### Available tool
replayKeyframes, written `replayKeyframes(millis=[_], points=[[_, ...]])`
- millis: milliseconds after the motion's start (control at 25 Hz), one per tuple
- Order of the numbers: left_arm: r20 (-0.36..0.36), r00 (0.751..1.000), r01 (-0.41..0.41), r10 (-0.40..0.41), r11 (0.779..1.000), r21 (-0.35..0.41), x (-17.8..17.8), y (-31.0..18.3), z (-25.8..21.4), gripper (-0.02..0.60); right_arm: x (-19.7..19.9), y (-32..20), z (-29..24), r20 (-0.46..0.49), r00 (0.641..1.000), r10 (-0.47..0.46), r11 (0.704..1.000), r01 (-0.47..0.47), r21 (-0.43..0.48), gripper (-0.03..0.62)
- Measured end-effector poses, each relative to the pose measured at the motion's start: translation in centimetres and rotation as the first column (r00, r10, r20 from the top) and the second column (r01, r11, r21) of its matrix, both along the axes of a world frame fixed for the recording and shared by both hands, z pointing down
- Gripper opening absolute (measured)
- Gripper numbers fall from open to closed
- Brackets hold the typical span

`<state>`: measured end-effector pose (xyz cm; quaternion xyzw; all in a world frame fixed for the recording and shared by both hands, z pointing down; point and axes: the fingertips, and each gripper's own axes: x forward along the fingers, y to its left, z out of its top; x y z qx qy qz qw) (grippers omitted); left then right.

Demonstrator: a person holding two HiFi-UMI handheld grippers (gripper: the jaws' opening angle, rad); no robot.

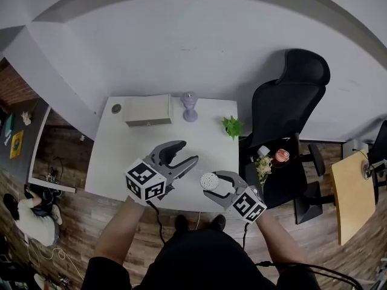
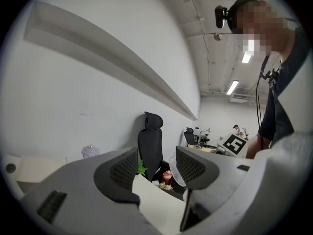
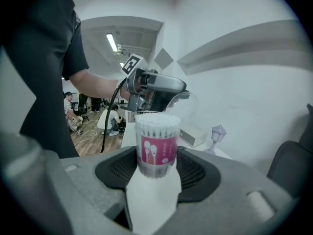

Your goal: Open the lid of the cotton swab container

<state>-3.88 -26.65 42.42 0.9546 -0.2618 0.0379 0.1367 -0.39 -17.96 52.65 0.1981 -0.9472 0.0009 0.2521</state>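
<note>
Your right gripper (image 3: 156,173) holds the cotton swab container (image 3: 155,143) between its two pads. The jaws stand wide and press on the container's lower part from both sides. The container is upright, with a pink label facing the camera and the white swab tips uncovered at its top. In the head view it is over the front edge of the white table (image 1: 121,162), but I cannot tell if it rests on it.

Your left gripper (image 1: 188,152) is raised just beside it, to the left, also with wide jaws. Between them is the clear lid (image 2: 174,169), very see-through, and its curved edge lies against one pad. The lid is apart from the container.

At the back of the table stand a beige box (image 1: 148,110), a small purple lamp (image 1: 190,106) and a green plant (image 1: 232,125).
</note>
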Motion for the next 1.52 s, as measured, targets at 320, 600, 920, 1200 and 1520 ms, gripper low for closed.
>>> replayKeyframes(millis=[320,600,920,1200,1520], points=[[0.064,0.998,0.030,-0.027,0.999,-0.044,0.2,-2.7,2.7,0.242,-0.1,-0.6,-0.5,0.059,0.995,0.075,0.995,-0.072,-0.063,0.247],[-0.016,0.995,0.095,-0.096,0.994,-0.061,-1.4,-3.2,1.8,0.242,1.5,-2.4,-0.2,0.075,0.976,0.205,0.974,-0.196,-0.114,0.247],[-0.094,0.978,0.179,-0.188,0.979,-0.096,-3.7,-1.7,1.5,0.241,2.9,-4.4,-1.8,0.136,0.942,0.306,0.950,-0.293,-0.107,0.247],[-0.086,0.936,0.339,-0.341,0.940,-0.037,-6.1,-0.4,0.6,0.116,3.9,-5.8,-3.7,0.166,0.914,0.371,0.928,-0.360,-0.092,0.247],[-0.014,0.903,0.430,-0.430,0.903,0.012,-6.9,0.9,0.9,0.083,4.0,-5.9,-5.1,0.188,0.900,0.393,0.920,-0.385,-0.079,0.247]])
